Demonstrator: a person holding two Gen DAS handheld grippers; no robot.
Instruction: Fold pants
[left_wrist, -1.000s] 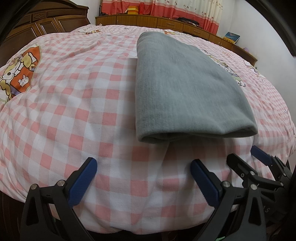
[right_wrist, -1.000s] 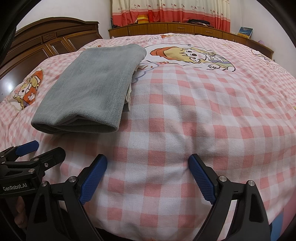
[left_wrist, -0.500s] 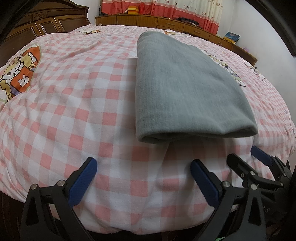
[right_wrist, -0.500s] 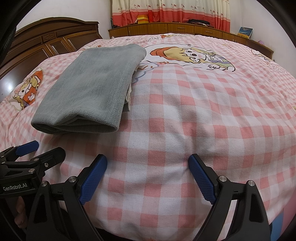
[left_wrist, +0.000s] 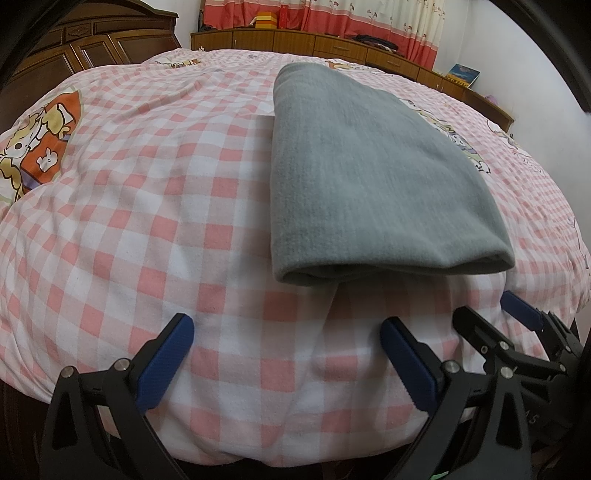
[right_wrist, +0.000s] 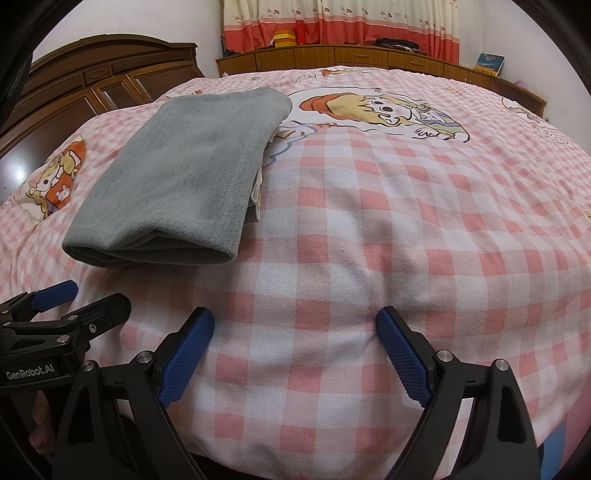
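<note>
Both tools hang over the near edge of the bed, spread wide with nothing between their blue pads. Seen from the left wrist, the left tool (left_wrist: 286, 356) sits at 6 o'clock above the pink and white checked bedcover (left_wrist: 155, 229), its pads apart and clear of the cloth. At about 1 o'clock from it lie the grey pants (left_wrist: 365, 177), folded into a long, thick rectangle that runs away toward the far side of the bed, the rounded fold end nearest the tool and just beyond its right pad. At 4 o'clock in that view the right tool (left_wrist: 517, 314) shows beside the left one, close but not touching it.

From the right wrist, the left tool (right_wrist: 62, 301) appears at 8 o'clock, with part of a hand (right_wrist: 38, 417) beneath it. The pants (right_wrist: 192, 173) lie at 10 o'clock, flat on the bedcover (right_wrist: 424, 221), well to the left of the right tool (right_wrist: 293, 356), whose pads stand wide over bare checks. Pale cloth peeks from the right edge of the fold. A cartoon print (right_wrist: 384, 110) lies at 1 o'clock, and a wooden headboard (right_wrist: 107, 85) stands at 10 o'clock, beyond the pants.
</note>
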